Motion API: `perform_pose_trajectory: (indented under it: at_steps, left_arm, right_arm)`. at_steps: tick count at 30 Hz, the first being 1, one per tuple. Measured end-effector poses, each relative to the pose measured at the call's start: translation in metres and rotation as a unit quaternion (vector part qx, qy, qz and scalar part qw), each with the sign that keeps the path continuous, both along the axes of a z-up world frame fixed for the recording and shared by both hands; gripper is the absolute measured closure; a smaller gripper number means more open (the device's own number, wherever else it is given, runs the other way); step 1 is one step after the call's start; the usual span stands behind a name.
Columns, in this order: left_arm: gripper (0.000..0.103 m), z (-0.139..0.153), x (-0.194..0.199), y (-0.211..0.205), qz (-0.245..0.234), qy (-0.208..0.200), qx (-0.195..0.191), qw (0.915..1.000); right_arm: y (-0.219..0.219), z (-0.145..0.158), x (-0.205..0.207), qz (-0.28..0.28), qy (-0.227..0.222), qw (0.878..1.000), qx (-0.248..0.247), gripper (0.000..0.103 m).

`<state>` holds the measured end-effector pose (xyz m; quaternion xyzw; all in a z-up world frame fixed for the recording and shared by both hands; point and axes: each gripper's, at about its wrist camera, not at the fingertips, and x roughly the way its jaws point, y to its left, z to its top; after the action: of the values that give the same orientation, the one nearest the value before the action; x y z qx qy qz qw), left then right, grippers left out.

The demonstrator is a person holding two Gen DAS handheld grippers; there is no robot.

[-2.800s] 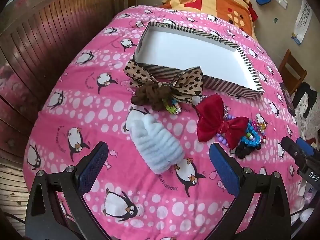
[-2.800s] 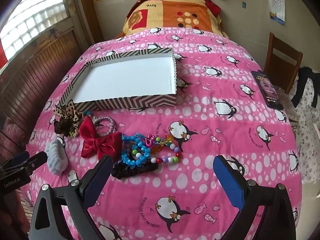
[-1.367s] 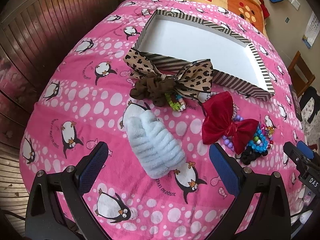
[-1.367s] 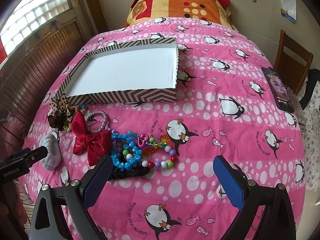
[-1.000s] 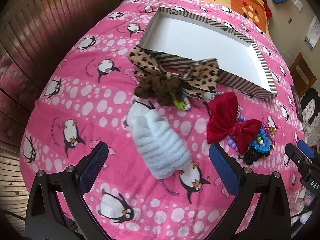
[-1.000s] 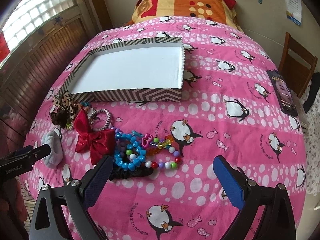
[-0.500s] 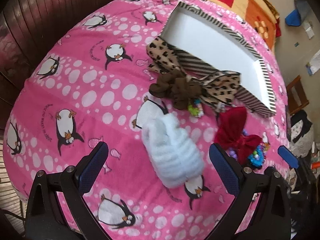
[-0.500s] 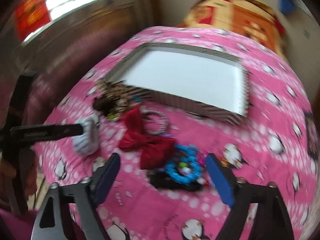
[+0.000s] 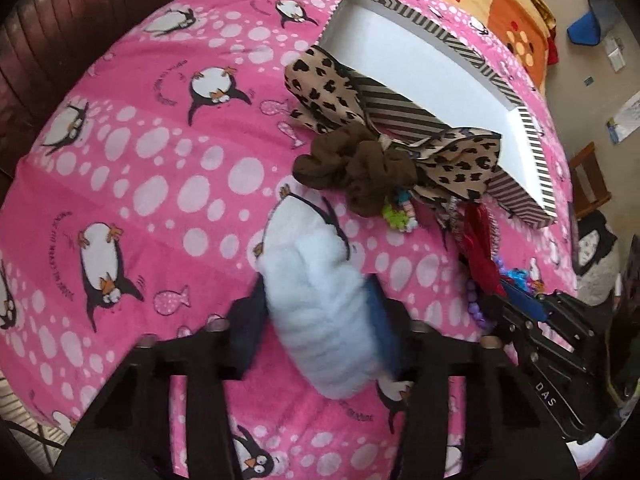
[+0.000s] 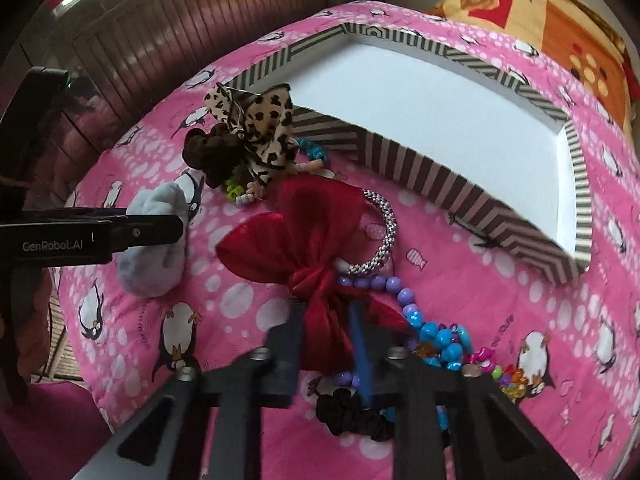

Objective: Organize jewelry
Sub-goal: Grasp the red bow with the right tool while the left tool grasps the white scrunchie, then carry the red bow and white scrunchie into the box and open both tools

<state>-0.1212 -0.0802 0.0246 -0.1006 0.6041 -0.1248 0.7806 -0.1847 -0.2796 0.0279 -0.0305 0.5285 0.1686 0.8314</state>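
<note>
My left gripper [image 9: 316, 320] is shut on a fluffy white scrunchie [image 9: 316, 312] lying on the pink penguin blanket [image 9: 140, 160]; the scrunchie also shows in the right wrist view [image 10: 154, 240]. My right gripper [image 10: 326, 340] is shut on a red satin bow [image 10: 296, 248]. A striped box [image 9: 416, 56] with a white floor lies beyond, also in the right wrist view [image 10: 420, 92]. A leopard bow with a brown scrunchie [image 9: 360, 168] leans on the box's near wall.
A silver rope bracelet [image 10: 384, 236], blue and purple beads [image 10: 436, 336] and a black scrunchie [image 10: 352, 416] lie around the red bow. A patterned pillow [image 10: 560, 16] is behind the box. A wooden wall [image 10: 180, 20] runs along the left.
Both grippers have dropped to the blanket and shut, the left on the white scrunchie, the right on the red bow. The right gripper has swung left toward the bow.
</note>
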Motion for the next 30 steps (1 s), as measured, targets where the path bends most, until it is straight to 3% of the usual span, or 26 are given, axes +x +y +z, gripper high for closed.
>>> perform_pose_trajectory:
  at_steps: [2, 5, 14, 21, 25, 30]
  left_arm:
    - [0.071, 0.004, -0.001, 0.001, -0.004, 0.002, -0.002, 1.0]
    - [0.075, 0.019, -0.003, 0.001, -0.017, -0.007, -0.002, 0.9998]
    - [0.075, 0.09, 0.008, -0.001, -0.048, -0.076, -0.003, 0.9959]
    - [0.075, 0.126, 0.061, -0.017, -0.063, -0.125, 0.003, 0.9901]
    - [0.075, 0.122, 0.101, -0.036, -0.081, -0.127, 0.011, 0.9884]
    - [0.075, 0.083, 0.149, -0.058, -0.104, -0.088, 0.036, 0.9901]
  right_arm:
    - [-0.007, 0.006, -0.004, -0.009, -0.006, 1.0, 0.026, 0.094]
    - [-0.019, 0.019, -0.009, -0.027, -0.015, 0.998, 0.059, 0.097]
    - [-0.036, 0.067, 0.003, -0.062, -0.054, 0.988, 0.127, 0.097]
    - [-0.037, 0.083, 0.049, -0.101, -0.066, 0.985, 0.125, 0.097]
    - [-0.033, 0.08, 0.082, -0.116, -0.056, 0.985, 0.113, 0.097]
    - [-0.03, 0.059, 0.13, -0.145, -0.029, 0.984, 0.098, 0.097]
